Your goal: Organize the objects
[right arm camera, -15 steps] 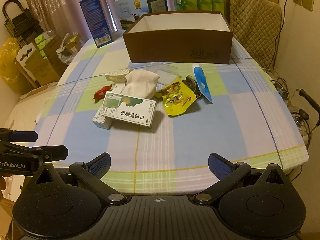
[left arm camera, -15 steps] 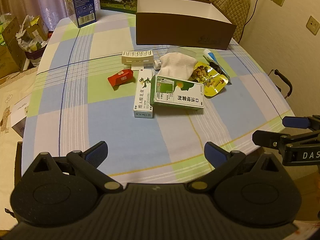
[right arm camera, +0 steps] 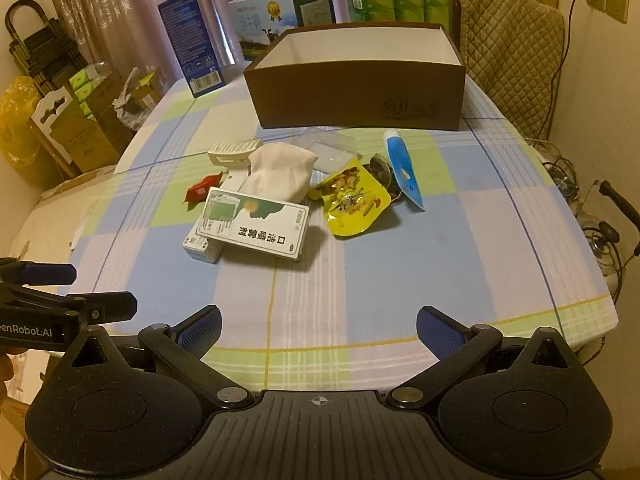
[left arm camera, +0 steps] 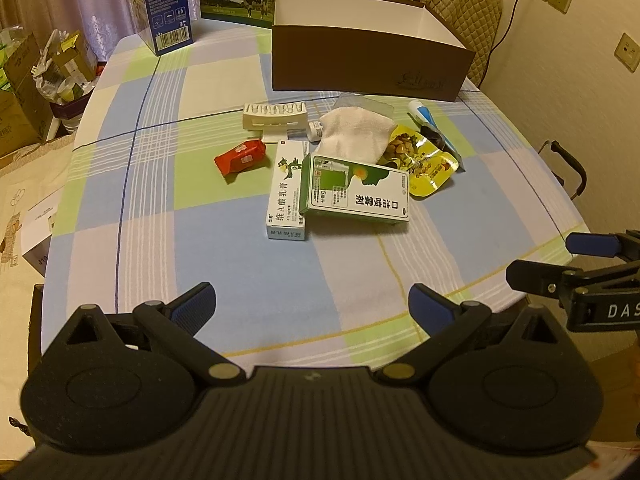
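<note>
Clutter sits mid-worktop (left arm camera: 140,240): a green-and-white box (left arm camera: 356,192) lies partly on a narrow white carton (left arm camera: 286,190), with a red packet (left arm camera: 240,156) at its 10 o'clock, a white cloth (left arm camera: 354,136) at 12 and a yellow snack pouch (left arm camera: 424,162) at 2. Beyond them, at 12 o'clock, stands an open brown box (left arm camera: 372,68). Both the left gripper (left arm camera: 312,300) and right gripper (right arm camera: 318,326) hang over the near edge, well apart from the pile, jaws spread wide and holding nothing.
</note>
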Demonstrator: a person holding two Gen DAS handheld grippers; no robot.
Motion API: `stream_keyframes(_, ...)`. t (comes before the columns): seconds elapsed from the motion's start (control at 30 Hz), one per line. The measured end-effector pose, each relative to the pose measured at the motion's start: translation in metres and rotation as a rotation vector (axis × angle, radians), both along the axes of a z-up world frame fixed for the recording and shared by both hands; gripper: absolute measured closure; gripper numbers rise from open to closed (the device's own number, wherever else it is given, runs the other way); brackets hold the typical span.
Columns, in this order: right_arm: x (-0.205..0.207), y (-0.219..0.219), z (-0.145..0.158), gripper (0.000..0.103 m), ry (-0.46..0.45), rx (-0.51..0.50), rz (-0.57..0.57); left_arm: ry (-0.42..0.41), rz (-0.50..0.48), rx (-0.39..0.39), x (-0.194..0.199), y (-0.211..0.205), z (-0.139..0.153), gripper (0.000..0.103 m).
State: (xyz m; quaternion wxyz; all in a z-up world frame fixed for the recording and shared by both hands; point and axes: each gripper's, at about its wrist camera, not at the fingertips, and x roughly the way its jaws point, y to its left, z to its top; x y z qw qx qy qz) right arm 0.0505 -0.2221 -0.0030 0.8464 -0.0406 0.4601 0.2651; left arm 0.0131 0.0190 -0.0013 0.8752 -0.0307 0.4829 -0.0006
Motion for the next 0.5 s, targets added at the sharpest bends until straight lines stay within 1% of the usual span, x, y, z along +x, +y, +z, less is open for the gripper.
stream_keyframes(0.23,0.004,-0.001,0.000,0.002,0.002,0.004,-0.002,0.000,0.001,0.000,0.001,0.000,0.000,0.002)
stream_keyframes(0.5,0.011,-0.011,-0.002,0.002,0.010,0.012,-0.013,0.010,-0.007,0.004,0.012,-0.003,-0.003,0.002)
